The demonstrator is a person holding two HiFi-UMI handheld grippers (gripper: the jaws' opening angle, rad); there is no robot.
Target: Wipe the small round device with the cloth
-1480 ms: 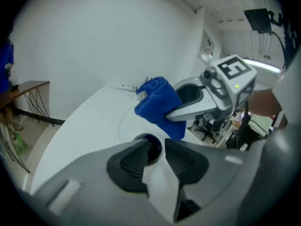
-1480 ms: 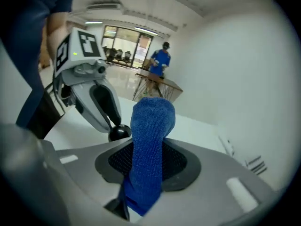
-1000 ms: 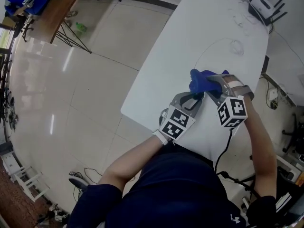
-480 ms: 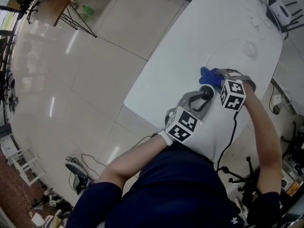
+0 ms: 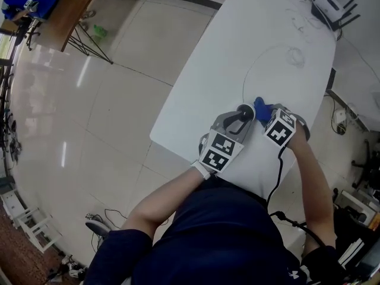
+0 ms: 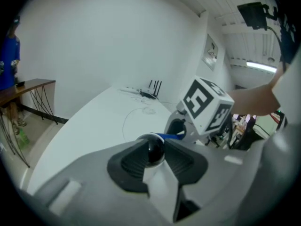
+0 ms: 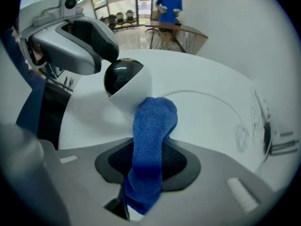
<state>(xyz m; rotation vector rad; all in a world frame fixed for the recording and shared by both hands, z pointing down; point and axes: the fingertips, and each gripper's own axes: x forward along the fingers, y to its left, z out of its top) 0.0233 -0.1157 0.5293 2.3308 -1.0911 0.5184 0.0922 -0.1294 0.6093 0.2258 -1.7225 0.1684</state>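
Right gripper view shows the small round device [image 7: 124, 81], a white ball with a glossy dark dome, sitting low over the white bench [image 7: 207, 86] at its near end. It looks light and hard. Its smooth, curved shell probably slips easily, and the dome is likely to smudge or scratch, so the white sides are the safer place to grip. The left tongs [image 6: 151, 158] are clenched on it, part-way closed, with the pads pressing either side of the ball from its left. Whether the device rests on the bench or hangs just above it I cannot tell. The blue cloth [image 7: 153, 140] is soft, limp and light, so it should fold to the curve of the ball rather than push it. The right tongs [image 5: 265, 113] point down and pinch the cloth between their pads. A short tuft sticks out past the tips, and its free end appears to touch the white shell just below the dome.
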